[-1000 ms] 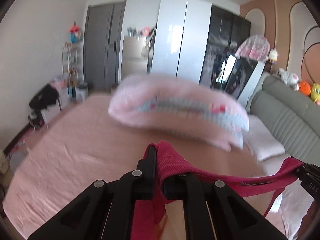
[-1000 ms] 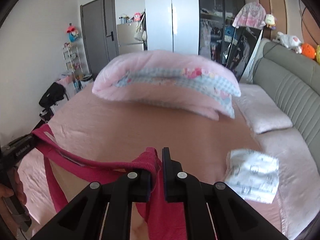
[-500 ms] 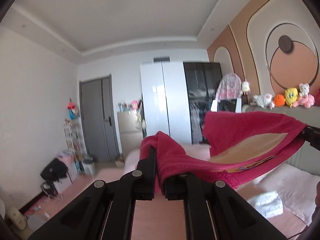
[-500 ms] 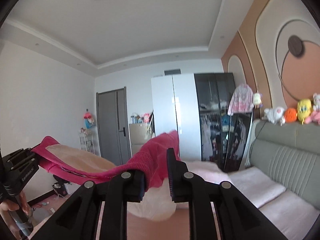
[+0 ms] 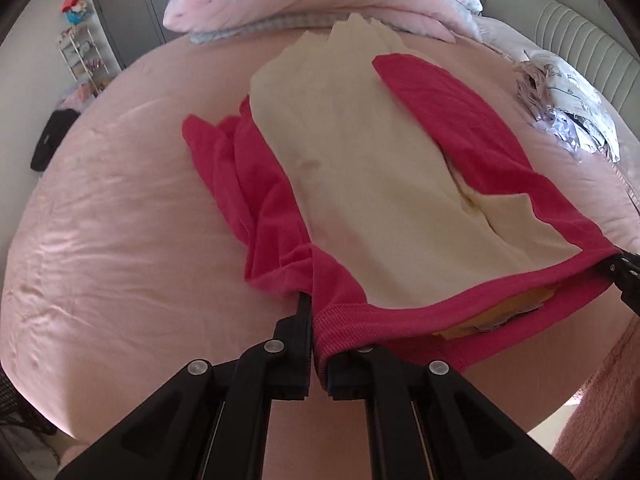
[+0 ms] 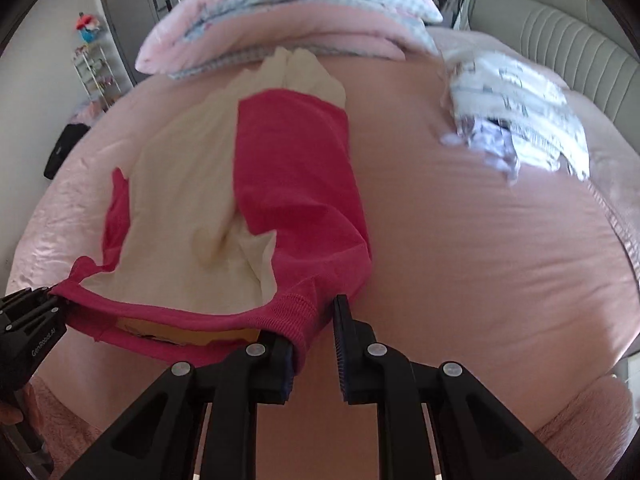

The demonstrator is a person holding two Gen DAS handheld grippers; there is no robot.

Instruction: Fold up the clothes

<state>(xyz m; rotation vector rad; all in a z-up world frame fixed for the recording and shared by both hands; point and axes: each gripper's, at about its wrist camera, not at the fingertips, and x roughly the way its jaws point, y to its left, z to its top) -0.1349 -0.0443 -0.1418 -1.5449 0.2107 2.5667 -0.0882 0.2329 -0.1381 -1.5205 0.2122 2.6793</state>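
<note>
Left gripper (image 5: 318, 344): we are pinching the sweater (image 5: 360, 184) collar | right gripper (image 6: 314, 354): spread, collar over one finger | sweater lying at bed (image 5: 120, 220) near edge

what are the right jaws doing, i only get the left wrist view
observer: The right gripper has its jaws apart; the red sweater's ribbed edge hangs against one finger only.
operator: can you see my left one from there
observer: Yes, the left gripper shows at the frame's left edge, clamped on the sweater's other corner, with a hand below it.
</note>
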